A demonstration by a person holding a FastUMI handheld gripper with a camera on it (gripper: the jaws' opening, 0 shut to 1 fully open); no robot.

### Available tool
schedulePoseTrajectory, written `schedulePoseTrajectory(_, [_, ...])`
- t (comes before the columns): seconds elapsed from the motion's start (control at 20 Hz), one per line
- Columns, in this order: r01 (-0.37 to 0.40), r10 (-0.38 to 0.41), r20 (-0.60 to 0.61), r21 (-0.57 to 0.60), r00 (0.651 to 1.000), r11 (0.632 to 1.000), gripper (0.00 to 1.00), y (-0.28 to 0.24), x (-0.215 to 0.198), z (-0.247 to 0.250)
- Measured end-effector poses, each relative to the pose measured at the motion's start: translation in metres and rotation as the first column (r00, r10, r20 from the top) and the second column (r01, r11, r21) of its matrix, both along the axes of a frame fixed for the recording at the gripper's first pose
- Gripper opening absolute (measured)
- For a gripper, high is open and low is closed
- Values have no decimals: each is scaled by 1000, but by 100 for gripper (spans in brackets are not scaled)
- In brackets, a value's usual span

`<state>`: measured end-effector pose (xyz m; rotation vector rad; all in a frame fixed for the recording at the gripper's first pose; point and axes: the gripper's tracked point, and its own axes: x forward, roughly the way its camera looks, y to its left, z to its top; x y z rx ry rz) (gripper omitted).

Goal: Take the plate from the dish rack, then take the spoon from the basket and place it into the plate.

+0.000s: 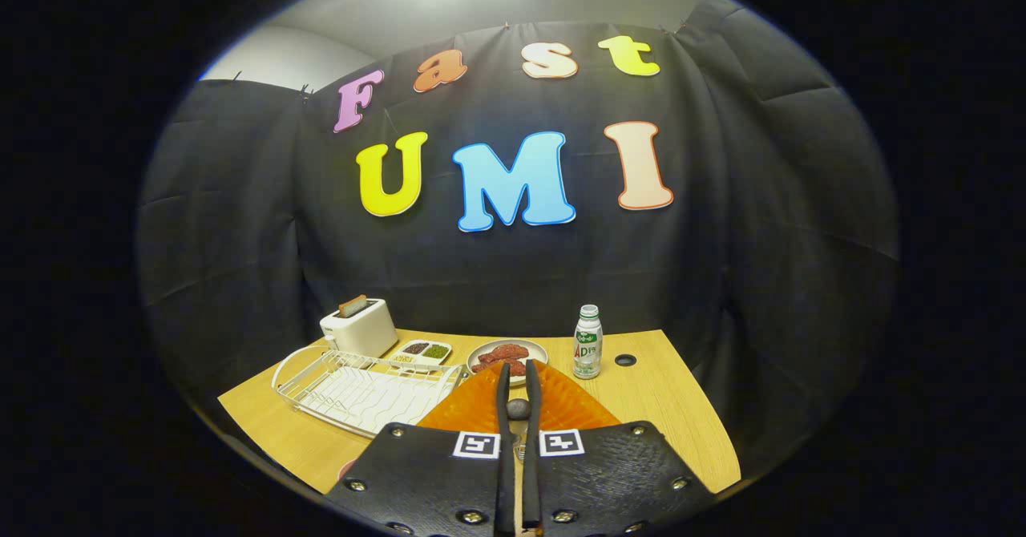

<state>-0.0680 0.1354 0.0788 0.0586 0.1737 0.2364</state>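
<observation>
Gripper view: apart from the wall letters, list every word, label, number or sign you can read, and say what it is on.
Bottle: the label has printing, too small and blurred to read.
Square markers on the gripper: black-and-white coded patterns, no words.
Toaster, dish rack, orange plate: no text visible.
The jaws hold a small grey object over the orange plate; it has no marking.

My gripper pinches a ribbed translucent orange plate between nearly closed fingers, above the wooden table. The white wire dish rack sits beside, a small green-capped bottle beyond.
</observation>
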Motion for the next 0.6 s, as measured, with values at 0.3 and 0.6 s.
schedulePoseTrajectory(0.3, [-8, 8, -32, -10, 999, 1000, 4, 8, -13, -8])
schedulePoseTrajectory(0.6, [-42, 43, -73, 7, 996, 999, 4, 32, -26, -25])
